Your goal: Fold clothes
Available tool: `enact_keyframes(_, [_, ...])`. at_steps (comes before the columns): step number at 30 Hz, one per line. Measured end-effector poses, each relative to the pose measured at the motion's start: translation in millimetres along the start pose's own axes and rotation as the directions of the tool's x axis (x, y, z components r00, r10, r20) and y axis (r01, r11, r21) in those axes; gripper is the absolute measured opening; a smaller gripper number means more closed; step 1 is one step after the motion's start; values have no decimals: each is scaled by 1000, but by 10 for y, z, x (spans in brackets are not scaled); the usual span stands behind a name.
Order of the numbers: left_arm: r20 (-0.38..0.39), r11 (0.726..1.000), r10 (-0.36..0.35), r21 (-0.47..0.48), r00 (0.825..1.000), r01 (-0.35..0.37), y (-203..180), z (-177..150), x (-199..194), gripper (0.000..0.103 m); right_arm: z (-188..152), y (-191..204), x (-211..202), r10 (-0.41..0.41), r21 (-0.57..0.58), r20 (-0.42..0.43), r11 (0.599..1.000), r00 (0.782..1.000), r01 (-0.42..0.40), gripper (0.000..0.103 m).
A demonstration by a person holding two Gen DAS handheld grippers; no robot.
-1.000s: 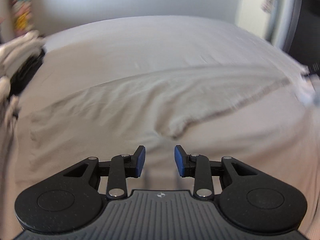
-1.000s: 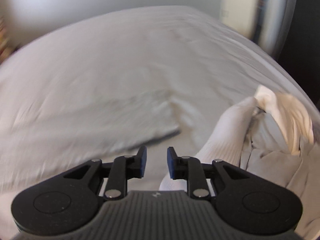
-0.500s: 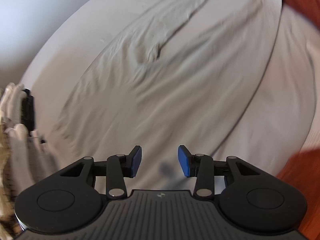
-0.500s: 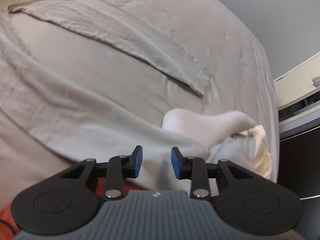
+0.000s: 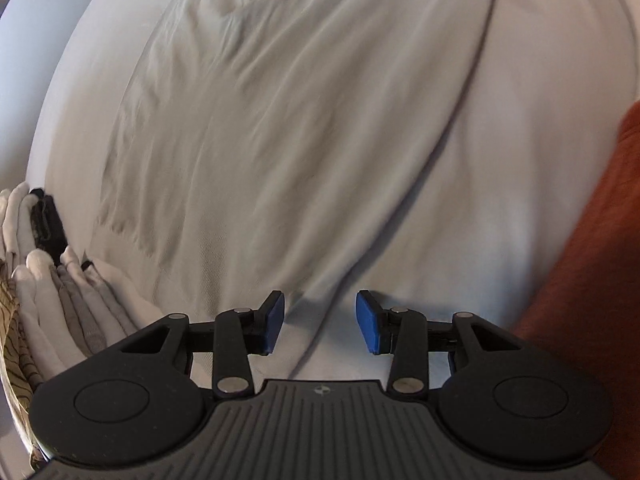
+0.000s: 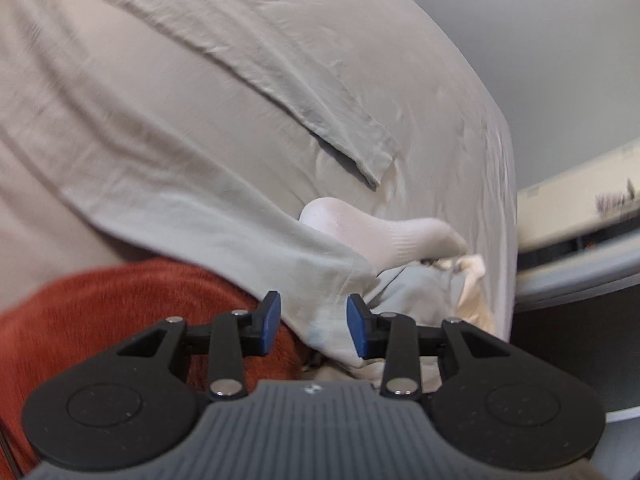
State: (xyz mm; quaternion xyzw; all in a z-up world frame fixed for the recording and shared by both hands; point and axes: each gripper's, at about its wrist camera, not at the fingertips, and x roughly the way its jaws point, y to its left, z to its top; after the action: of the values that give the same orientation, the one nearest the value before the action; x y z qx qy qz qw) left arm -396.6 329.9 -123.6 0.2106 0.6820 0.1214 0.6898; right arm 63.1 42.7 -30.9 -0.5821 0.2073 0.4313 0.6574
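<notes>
While both claws point forward and down over the bed (image 5: 560,80), we see each one spread apart and holding nothing. In the left wrist view, our left claw (image 5: 320,322) hangs low over the near edge of a long beige garment (image 5: 280,140), which lies spread out flat on the bed and runs away from us toward the top of the view. The edge of this cloth passes just under the gap between the blue pads (image 5: 274,322); whether they touch it, we cannot tell. A stack of folded clothes (image 5: 60,288) sits at the left side, near the claw. An orange cloth (image 5: 592,260) fills the right edge.

In the right wrist view, our right claw (image 6: 314,326) is tilted down over a corner of the same pale garment (image 6: 200,208), and this corner lies in the gap between the pads (image 6: 269,324). Beyond it a white sock (image 6: 384,232) lies on a small heap of light clothes (image 6: 432,292), near the bed's right edge. The orange cloth (image 6: 120,312) lies at the lower left, partly under the garment.
</notes>
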Motion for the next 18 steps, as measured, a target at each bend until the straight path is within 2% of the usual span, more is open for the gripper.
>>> enact_keyframes(1, [-13, 1000, 8, -10, 1000, -9, 6, -12, 39, 39, -24, 44, -6, -4, -47, -5, 999, 1000, 4, 40])
enact_keyframes(5, [-27, 998, 15, -61, 1000, -16, 44, -50, 90, 23, -130, 176, 29, -23, -202, -35, 979, 999, 16, 45])
enact_keyframes(7, [-29, 997, 35, -67, 999, -37, 41, -63, 83, 11, -161, 195, 83, -41, -242, -43, 970, 998, 29, 45])
enact_keyframes(10, [-19, 994, 61, -89, 998, -62, 30, -87, 45, 3, -176, 181, 199, -70, -272, -54, 961, 996, 53, 43])
enact_keyframes(13, [10, 985, 73, -155, 997, -70, 100, -89, -34, 2, -185, 146, 288, -75, -276, -55, 960, 996, 57, 38])
enact_keyframes(14, [25, 981, 79, -181, 997, -73, 131, -107, -68, 2, -189, 130, 306, -80, -274, -54, 960, 995, 63, 34])
enact_keyframes(15, [39, 975, 86, -210, 996, -76, 164, -126, -100, 2, -191, 111, 333, -83, -269, -62, 961, 995, 63, 24])
enact_keyframes(18, [81, 951, 114, -296, 990, -86, 260, -184, -215, 2, -201, 79, 392, -38, -225, -77, 974, 996, 19, 4])
